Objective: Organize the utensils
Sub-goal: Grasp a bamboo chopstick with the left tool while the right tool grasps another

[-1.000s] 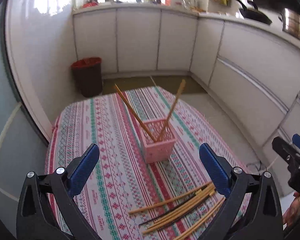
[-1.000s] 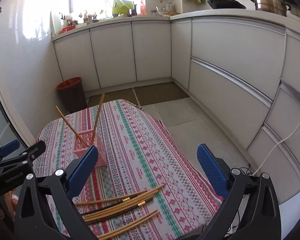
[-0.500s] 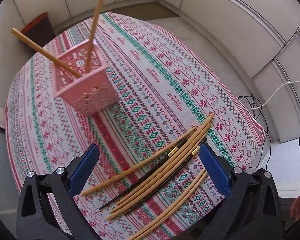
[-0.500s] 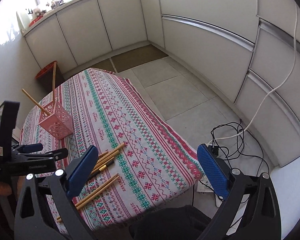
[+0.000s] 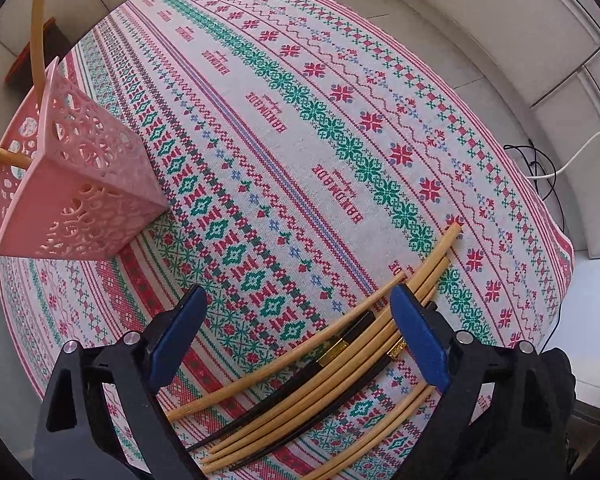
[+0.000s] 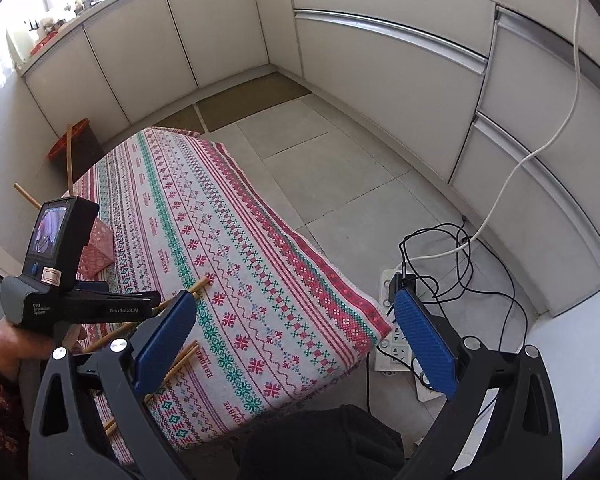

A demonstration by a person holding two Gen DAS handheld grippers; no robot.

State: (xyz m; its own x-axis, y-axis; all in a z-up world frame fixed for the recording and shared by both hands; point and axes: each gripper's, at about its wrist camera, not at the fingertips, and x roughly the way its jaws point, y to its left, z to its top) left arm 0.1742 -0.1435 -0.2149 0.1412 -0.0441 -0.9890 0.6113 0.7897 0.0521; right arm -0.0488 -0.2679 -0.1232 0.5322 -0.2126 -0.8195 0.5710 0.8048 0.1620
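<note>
The patterned tablecloth [image 5: 300, 128] fills the left wrist view, while only the right wrist view takes in the cabinets [image 6: 380, 60], tiled floor and power strip [image 6: 396, 344]; the pink basket [image 5: 80, 184] stands at the cloth's left with two chopsticks leaning in it; the loose chopsticks [image 5: 340, 356] lie low between the left gripper [image 5: 298, 336] fingers, spread apart, holding nothing; the right gripper [image 6: 296, 344] likewise gapes empty over the table's edge.

pink basket [image 5: 76, 184], red-green patterned tablecloth [image 5: 300, 140]
</note>
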